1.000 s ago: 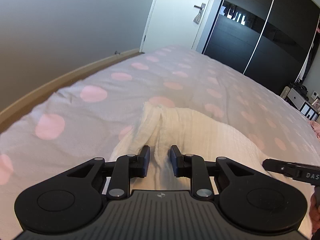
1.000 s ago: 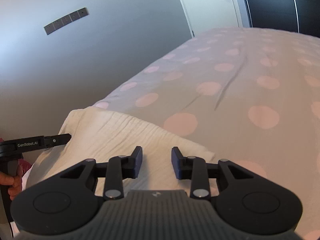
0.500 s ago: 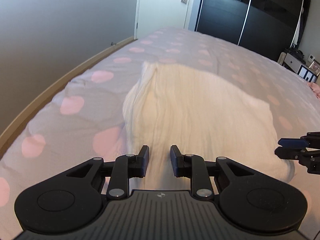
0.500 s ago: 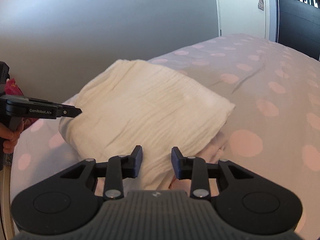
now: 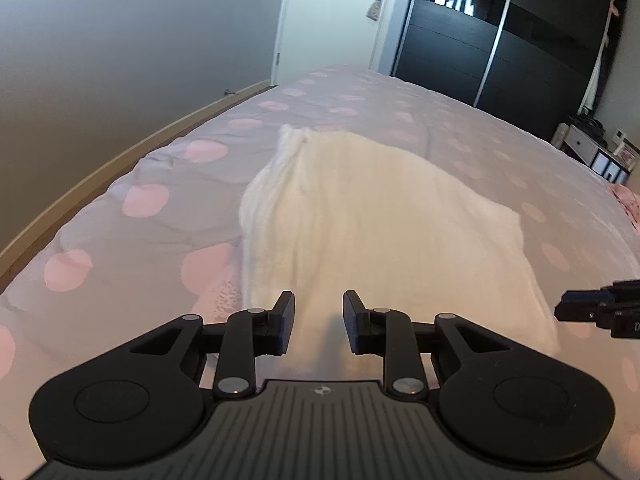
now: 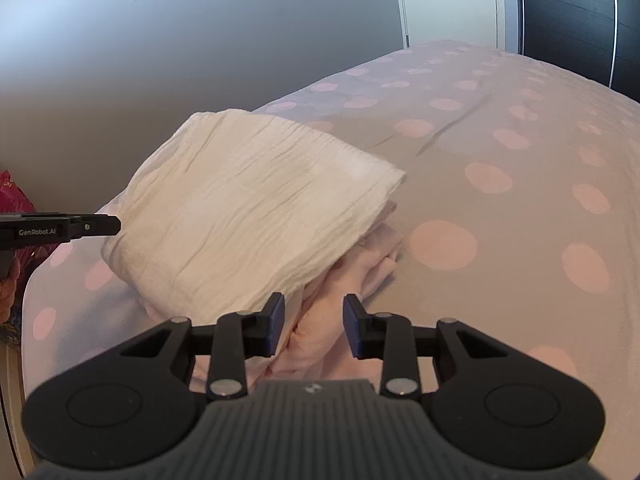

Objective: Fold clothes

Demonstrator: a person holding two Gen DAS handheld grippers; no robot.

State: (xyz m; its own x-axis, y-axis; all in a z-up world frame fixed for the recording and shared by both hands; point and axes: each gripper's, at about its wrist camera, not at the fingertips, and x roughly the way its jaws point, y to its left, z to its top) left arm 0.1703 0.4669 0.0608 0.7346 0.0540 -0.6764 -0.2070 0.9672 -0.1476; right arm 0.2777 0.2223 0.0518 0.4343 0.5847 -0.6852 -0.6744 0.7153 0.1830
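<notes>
The folded white cloth (image 5: pixel 384 220) is seen lying on the bed (image 5: pixel 160 184); both left tongs (image 5: pixel 319 322) and right tongs (image 6: pixel 314 324) are held apart, nothing gripped.

Folded white crinkled cloth (image 6: pixel 256 200), lying flat ahead of both pairs of jaws, clear of them. Stacked on pink garment (image 6: pixel 320 320), bunched, peeking out at the near edge, just before the right jaws.

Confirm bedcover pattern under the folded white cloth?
Pale grey bedcover with large pink polka dots; clearest in the right wrist view, beside the folded white cloth.
</notes>
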